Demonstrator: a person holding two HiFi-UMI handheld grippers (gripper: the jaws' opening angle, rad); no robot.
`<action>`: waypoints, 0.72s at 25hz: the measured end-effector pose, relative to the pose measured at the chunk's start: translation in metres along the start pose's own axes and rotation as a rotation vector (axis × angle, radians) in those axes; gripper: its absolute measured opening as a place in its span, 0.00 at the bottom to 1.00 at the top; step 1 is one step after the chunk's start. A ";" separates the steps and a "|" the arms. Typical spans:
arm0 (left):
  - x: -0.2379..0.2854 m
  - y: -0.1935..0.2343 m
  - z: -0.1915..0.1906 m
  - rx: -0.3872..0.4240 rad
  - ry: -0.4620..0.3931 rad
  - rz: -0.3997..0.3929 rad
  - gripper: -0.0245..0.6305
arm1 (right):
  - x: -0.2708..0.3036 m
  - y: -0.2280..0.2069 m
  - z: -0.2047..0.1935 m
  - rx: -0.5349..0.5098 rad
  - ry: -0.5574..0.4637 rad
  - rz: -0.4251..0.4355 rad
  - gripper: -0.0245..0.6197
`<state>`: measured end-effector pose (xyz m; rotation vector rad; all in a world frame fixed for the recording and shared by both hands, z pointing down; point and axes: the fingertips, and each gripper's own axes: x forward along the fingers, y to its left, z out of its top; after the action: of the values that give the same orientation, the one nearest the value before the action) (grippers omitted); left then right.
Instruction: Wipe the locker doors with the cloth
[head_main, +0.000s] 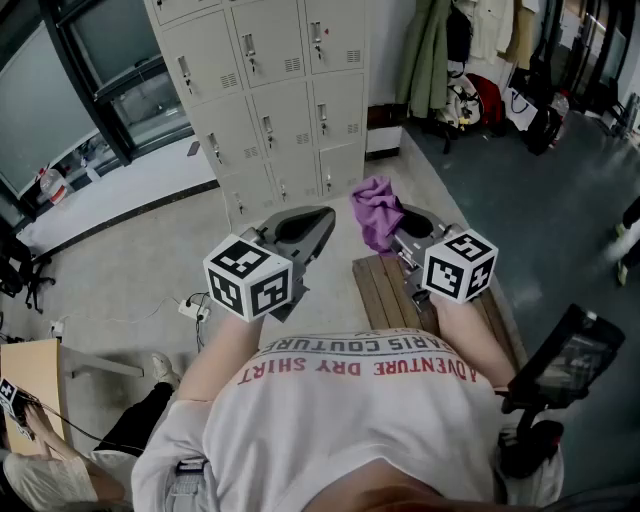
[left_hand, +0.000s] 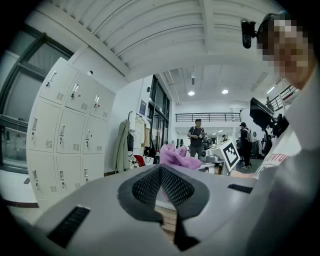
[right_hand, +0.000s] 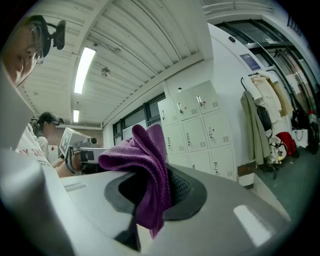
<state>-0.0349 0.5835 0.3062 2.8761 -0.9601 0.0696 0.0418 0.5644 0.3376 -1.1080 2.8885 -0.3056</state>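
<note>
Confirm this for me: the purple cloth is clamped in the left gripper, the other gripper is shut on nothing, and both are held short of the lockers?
One part is wrong: the purple cloth is clamped in the right gripper, as the right gripper view shows. The left gripper is the one shut on nothing. Both are held short of the lockers.

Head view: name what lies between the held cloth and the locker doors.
Only bare pale floor, seen in the head view, separates the cloth in the right tongs from the locker doors.
</note>
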 end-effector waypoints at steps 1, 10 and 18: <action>0.001 0.000 -0.001 0.000 0.000 -0.005 0.04 | 0.001 -0.001 -0.001 -0.001 -0.002 0.000 0.15; 0.008 0.002 -0.006 0.004 0.016 -0.018 0.04 | 0.002 -0.005 -0.003 -0.004 -0.004 -0.005 0.15; 0.013 0.005 -0.012 -0.010 0.032 -0.033 0.04 | 0.001 -0.004 -0.002 0.002 -0.032 0.027 0.15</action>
<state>-0.0276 0.5728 0.3199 2.8718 -0.9049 0.1069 0.0434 0.5611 0.3401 -1.0633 2.8719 -0.2866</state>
